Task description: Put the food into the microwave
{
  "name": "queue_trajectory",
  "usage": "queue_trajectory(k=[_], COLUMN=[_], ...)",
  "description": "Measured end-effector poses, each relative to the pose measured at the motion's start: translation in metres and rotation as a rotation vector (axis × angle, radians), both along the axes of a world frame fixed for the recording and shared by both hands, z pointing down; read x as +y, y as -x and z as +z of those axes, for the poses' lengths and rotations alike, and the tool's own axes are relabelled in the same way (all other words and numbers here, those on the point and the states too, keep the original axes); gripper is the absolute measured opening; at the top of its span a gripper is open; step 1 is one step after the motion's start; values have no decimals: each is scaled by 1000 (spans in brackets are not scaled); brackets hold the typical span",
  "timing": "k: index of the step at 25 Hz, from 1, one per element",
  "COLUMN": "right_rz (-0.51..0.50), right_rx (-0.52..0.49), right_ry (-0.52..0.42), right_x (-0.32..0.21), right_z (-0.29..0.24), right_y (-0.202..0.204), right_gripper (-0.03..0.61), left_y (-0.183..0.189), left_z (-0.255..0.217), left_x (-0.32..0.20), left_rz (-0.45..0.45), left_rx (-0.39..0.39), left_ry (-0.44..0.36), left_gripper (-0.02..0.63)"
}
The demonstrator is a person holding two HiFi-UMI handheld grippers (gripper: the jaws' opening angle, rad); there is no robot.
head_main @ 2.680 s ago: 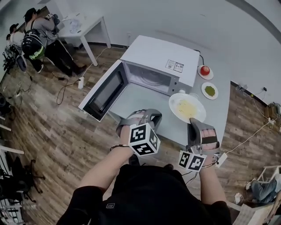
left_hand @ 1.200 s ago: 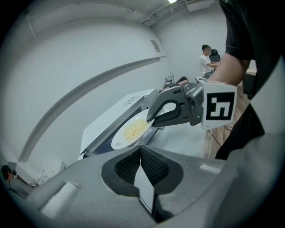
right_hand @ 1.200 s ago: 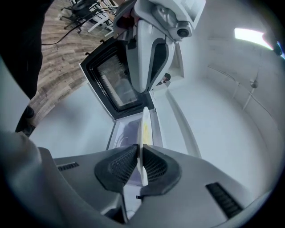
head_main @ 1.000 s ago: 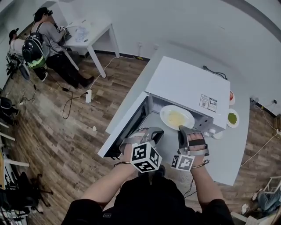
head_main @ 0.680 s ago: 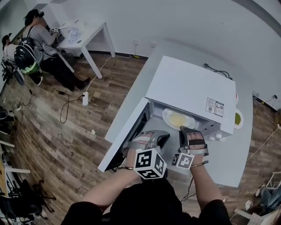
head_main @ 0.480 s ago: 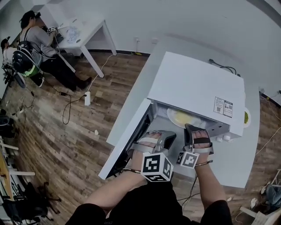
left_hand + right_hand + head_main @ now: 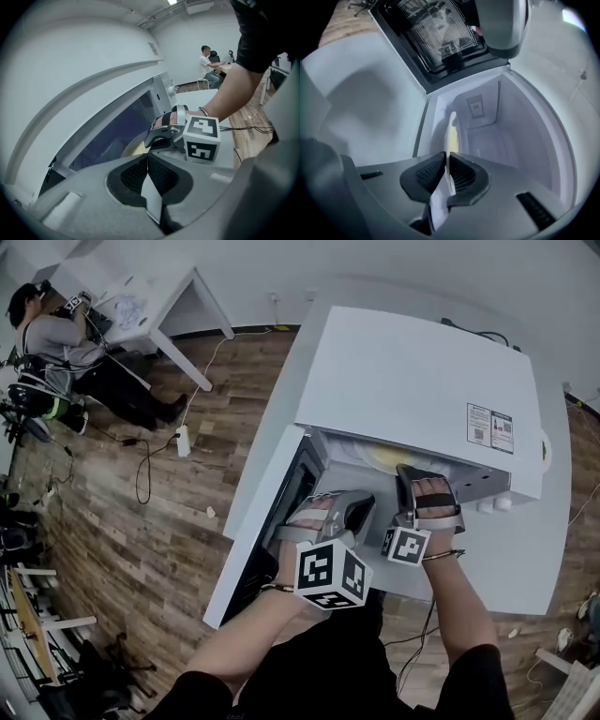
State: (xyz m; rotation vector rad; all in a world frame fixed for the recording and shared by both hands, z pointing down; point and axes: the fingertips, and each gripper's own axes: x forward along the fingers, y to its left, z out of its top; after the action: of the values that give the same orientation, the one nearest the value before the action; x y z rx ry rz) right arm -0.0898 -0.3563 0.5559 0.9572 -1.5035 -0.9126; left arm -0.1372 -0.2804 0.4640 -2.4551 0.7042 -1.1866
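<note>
The job looks most of the way done to me. The microwave (image 7: 412, 390) stands on the desk (image 7: 539, 563) with its door (image 7: 258, 521) swung wide open, and the plate (image 7: 389, 457) of yellow food (image 7: 447, 140) is already in at the mouth of the oven, most of it hidden from above under the top of the casing. The right gripper (image 7: 417, 474) has its fingers pinching the near rim of the plate; its own view shows the rim clamped edge-on between the pads, with the pale inside of the oven beyond. Whether the plate is resting on the oven floor yet I can't tell. The left gripper (image 7: 361, 507) hangs just beside the right one, in front of the opening, its fingers pressed together on nothing. What's left, I'd say, is to set the plate down well inside, let go of it, draw the right gripper out, and probably shut the door.
</note>
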Motion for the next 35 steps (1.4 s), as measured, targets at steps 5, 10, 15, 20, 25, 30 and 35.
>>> queue_trajectory(k=[5,10,15,20,25,30,35], right_rz=[49,38,22,18,-50,-72,-41], right_rx=[-45,-80,-62,-73,-68,-71,-90], right_ry=[79,152,220,256,203,202,212], right_x=[-14,-6,10,13,27,32,20], right_z=[1,-3,8,9,-2,-1,-3], right_y=[-5,-5,-11,-9,2,7,4], right_gripper=[41,101,123,124,108,32,31], left_y=[-4,-11,-14,-15,-15,-15,-18], left_z=[1,-2,-11,-14,-14,-11,-9], left_x=[6,9,7,3,5,6,6], left_rz=[14,24,23,16,16,11,15], left_rx=[4,11,27,36,28,25,19], left_ry=[10,15,14,14,14,21,25], left_gripper=[8,8,8,8,8,8,8])
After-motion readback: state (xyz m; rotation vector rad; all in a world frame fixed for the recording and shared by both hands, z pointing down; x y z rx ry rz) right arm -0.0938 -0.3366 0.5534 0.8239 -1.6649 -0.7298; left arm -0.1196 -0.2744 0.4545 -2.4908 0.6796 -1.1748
